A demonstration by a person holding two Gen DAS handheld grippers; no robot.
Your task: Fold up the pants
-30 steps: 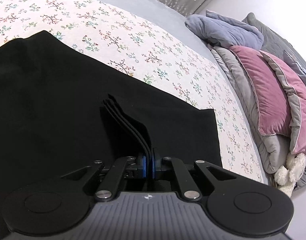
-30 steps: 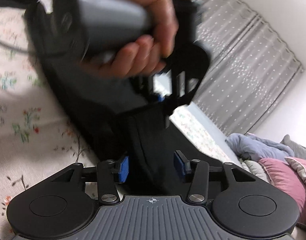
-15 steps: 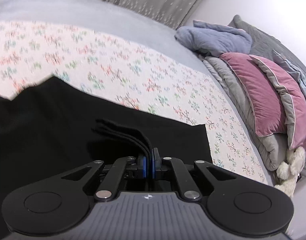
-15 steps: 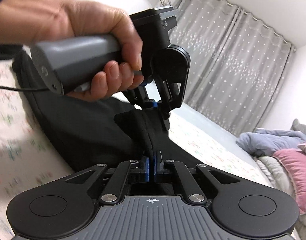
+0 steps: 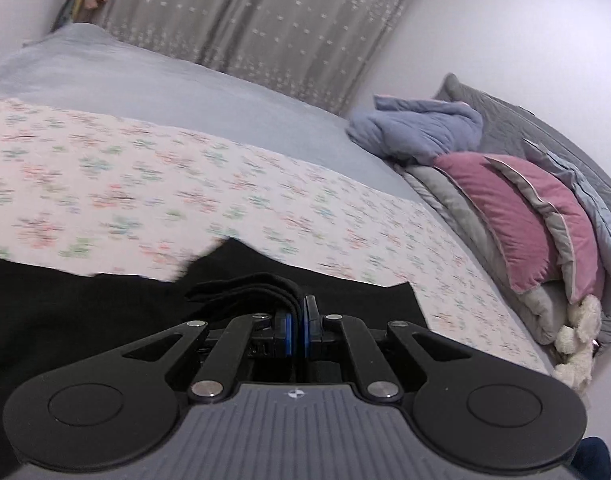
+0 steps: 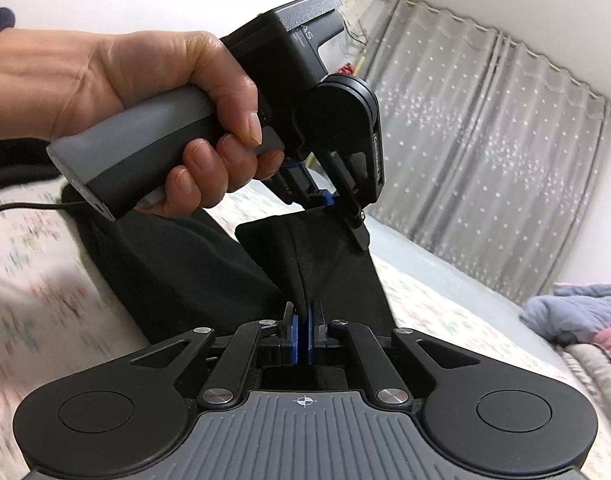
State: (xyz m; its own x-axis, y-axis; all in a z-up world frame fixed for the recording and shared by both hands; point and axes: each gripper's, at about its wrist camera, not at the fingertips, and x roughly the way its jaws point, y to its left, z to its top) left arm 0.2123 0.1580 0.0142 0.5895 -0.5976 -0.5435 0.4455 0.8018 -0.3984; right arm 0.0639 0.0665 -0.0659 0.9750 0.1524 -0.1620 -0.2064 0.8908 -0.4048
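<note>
One pair of black fabric pants (image 6: 193, 264) lies on the floral-print bedspread (image 5: 153, 184), its end lifted between two hand-held grippers. The left gripper (image 5: 298, 322), gripped by a bare hand (image 6: 161, 92), has its blue pads pinched tight on a bunched stack of layers. The right gripper (image 6: 303, 326) is likewise clamped on a fold. Two pink cushions (image 5: 517, 216) lean at the headboard.

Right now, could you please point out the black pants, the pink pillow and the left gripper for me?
black pants (image 6: 193, 264): right wrist view, on the cloth hanging to the bed.
pink pillow (image 5: 501, 216): left wrist view, on its front face.
left gripper (image 6: 325, 200): right wrist view, at its blue fingertips pinching the cloth.
</note>
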